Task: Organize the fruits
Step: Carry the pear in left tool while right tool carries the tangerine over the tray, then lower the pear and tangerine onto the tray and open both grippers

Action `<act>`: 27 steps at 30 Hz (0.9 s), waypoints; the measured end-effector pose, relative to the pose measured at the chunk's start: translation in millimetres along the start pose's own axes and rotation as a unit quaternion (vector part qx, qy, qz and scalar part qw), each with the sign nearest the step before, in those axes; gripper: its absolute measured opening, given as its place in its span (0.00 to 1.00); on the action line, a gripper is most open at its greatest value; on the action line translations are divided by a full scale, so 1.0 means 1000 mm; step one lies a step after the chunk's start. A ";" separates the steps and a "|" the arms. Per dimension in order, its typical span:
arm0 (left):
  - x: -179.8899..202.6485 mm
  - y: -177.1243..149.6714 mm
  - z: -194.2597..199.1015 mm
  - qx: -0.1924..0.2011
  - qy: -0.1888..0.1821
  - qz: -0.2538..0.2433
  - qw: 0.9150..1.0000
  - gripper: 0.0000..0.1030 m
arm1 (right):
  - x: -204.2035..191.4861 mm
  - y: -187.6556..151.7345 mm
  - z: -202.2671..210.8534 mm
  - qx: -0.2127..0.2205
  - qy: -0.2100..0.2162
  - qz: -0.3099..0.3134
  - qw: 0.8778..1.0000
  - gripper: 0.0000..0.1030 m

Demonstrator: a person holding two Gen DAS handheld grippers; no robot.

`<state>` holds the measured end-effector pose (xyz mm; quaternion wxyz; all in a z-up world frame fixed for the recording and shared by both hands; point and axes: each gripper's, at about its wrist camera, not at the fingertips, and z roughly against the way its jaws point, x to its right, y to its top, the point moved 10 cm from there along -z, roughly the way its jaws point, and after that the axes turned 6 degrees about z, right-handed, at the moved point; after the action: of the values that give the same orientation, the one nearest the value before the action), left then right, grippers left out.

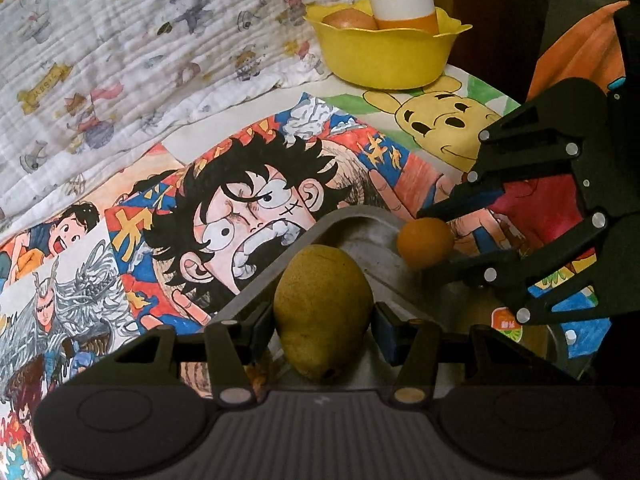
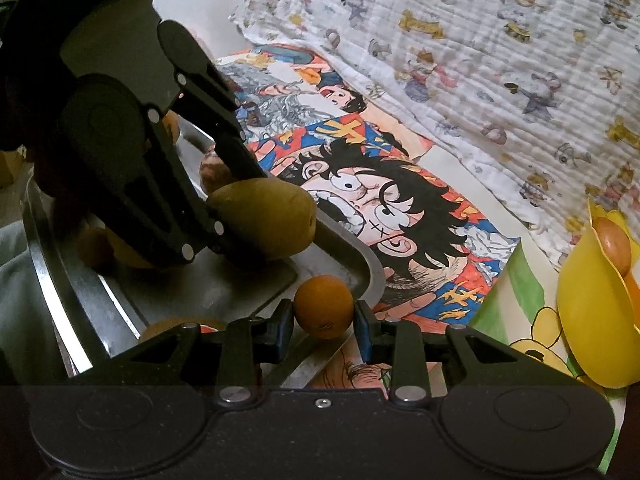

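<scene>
Pear (image 1: pixel 323 316) gripped between my left gripper (image 1: pixel 323 330) pads over the metal tray (image 1: pixel 362 236), orange (image 2: pixel 324 306) clamped in my right gripper (image 2: pixel 325 326), yellow bowl (image 2: pixel 588 320) at three o'clock.

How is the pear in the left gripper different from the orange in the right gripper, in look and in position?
The pear is yellow-green, long and the larger fruit; the orange is round, orange and smaller. The left hand-held gripper holds the pear over the inside of the metal tray, while the right hand-held gripper holds the orange at the tray's corner. Shared: each fruit sits between two blue-padded fingers.
</scene>
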<state>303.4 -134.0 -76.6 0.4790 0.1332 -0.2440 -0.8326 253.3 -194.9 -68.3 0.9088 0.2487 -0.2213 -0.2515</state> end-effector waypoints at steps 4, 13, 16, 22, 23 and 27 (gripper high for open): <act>-0.001 0.000 -0.001 -0.008 0.000 -0.004 1.000 0.56 | -0.001 0.000 -0.001 -0.010 0.000 0.011 1.000 0.33; -0.001 0.000 -0.001 -0.014 0.001 -0.003 1.000 0.56 | -0.001 0.001 -0.002 -0.016 0.002 0.011 1.000 0.33; -0.001 0.000 -0.001 -0.015 0.000 -0.002 1.000 0.56 | -0.001 0.001 -0.002 -0.016 0.002 0.012 1.000 0.33; -0.002 0.000 -0.001 -0.019 -0.002 0.000 1.000 0.56 | -0.001 0.001 -0.002 -0.018 0.003 0.016 1.000 0.34; -0.002 0.000 -0.001 -0.020 -0.002 0.000 1.000 0.56 | -0.001 0.001 -0.002 -0.018 0.003 0.016 1.000 0.34; -0.002 0.000 -0.002 -0.024 -0.003 0.004 1.000 0.57 | -0.001 0.001 -0.002 -0.017 0.000 0.017 1.000 0.37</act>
<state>305.2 -132.4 -78.0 0.4848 0.1183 -0.2261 -0.8366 254.2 -192.9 -69.1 0.9170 0.2296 -0.2212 -0.2398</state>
